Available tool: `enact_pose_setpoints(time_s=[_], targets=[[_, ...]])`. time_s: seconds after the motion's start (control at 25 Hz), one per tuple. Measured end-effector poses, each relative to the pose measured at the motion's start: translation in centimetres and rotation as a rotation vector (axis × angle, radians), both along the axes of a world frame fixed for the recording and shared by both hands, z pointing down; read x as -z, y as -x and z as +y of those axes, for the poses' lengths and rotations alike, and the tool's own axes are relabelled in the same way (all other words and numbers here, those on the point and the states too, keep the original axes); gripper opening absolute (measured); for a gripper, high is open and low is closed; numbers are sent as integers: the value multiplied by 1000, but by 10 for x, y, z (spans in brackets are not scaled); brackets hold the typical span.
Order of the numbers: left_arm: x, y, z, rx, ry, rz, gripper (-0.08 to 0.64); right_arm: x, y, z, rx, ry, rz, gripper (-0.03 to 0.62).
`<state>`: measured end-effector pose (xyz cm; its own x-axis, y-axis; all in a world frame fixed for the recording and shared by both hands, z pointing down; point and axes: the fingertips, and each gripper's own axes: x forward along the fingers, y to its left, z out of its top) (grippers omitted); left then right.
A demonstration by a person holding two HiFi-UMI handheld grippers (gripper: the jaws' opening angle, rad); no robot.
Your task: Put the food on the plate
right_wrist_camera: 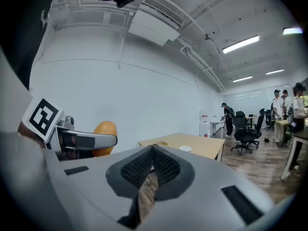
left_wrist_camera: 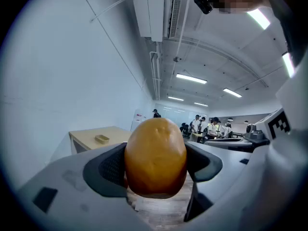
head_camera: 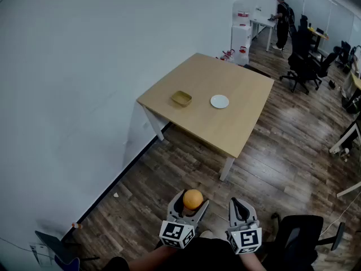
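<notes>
- Wood-plank floor (head_camera: 271, 151): spread beneath and ahead of both pairs of jaws.
- Surface (head_camera: 237, 123): light wood top on white legs, one corner set toward the white wall. It is located well ahead of both pairs of jaws.
- Black office chair (head_camera: 299, 236): placed just to the right of the right jaws.
- Left gripper (head_camera: 190, 203): jaws are spread wide and pinched on an orange (left_wrist_camera: 156, 157). The fruit is seated between the two dark pads, with its top shown above them.
- Right gripper (right_wrist_camera: 150, 167): jaws are pressed together, pad against pad. It is carried beside the left gripper, apart from it.
- Tan dish (head_camera: 181, 99): set on the surface, well ahead of the left jaws, on the wall side.
- White plate (head_camera: 219, 101): set on the surface near the tan dish but apart from it. It is located well ahead of the jaws and far from the orange.
</notes>
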<state>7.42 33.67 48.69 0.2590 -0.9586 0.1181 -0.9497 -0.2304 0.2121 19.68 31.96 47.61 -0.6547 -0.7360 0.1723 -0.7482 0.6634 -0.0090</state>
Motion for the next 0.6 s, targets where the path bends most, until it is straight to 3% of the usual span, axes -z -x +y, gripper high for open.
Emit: enact_pose_setpoints(time_s=[0.2, 0.36, 0.6], targets=[[-3, -14, -2, 11, 20, -1, 330, 5, -9, -4, -10, 9, 22, 60], [-9, -6, -4, 23, 30, -8, 330, 3, 0, -6, 25, 28, -6, 60], [-18, -3, -20, 20, 51, 10, 330, -11, 2, -19, 33, 64, 30, 60]])
